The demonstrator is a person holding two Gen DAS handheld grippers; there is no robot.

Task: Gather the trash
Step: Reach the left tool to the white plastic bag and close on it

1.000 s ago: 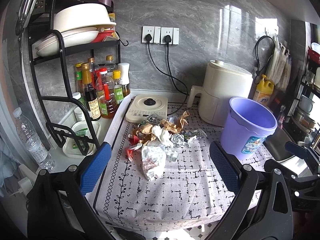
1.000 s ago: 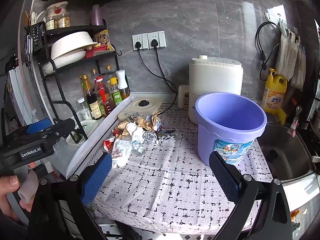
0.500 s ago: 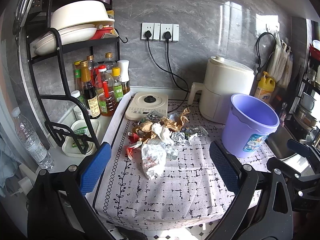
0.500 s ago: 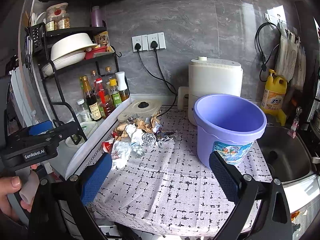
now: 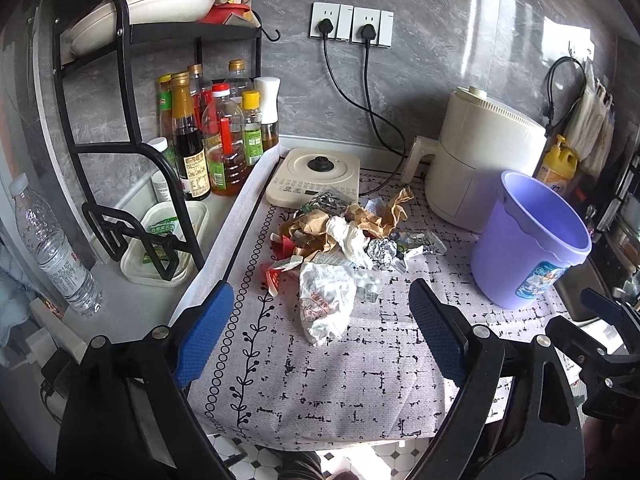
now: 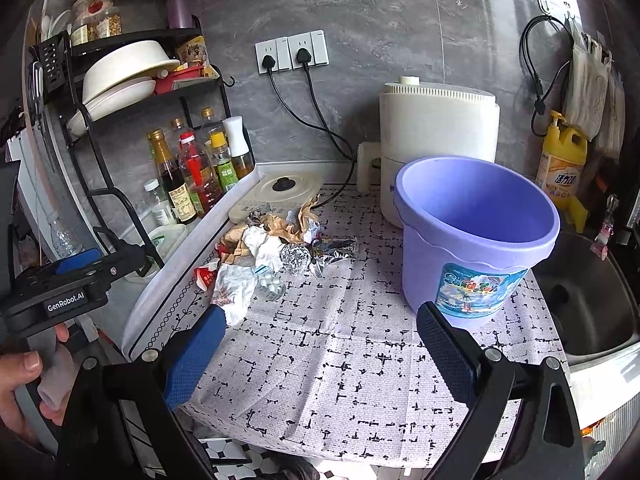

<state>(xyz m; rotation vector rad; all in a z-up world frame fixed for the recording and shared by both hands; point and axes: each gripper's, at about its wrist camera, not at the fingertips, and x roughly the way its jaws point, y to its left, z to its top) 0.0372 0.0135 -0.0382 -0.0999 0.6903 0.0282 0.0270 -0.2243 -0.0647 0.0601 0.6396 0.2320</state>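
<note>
The left gripper stands wide with nothing between its blue pads; its jaws have just been closing a little, and they hang above the near part of the patterned tablecloth. Straight ahead of it, just beyond the fingertips, lies a crumpled white wrapper, the nearest piece of the trash pile. Behind the wrapper sit brown paper, a white tissue wad and a foil ball, all touching or overlapping. The purple bucket stands upright ahead and to the right of this gripper, apart from the pile, empty as far as its inside shows.

The right gripper is also spread wide and holds nothing, poised over bare cloth. The bucket rises just beyond its right finger; the pile lies ahead to its left, the white wrapper close by its left fingertip. A hand grips the other tool's handle at far left
</note>
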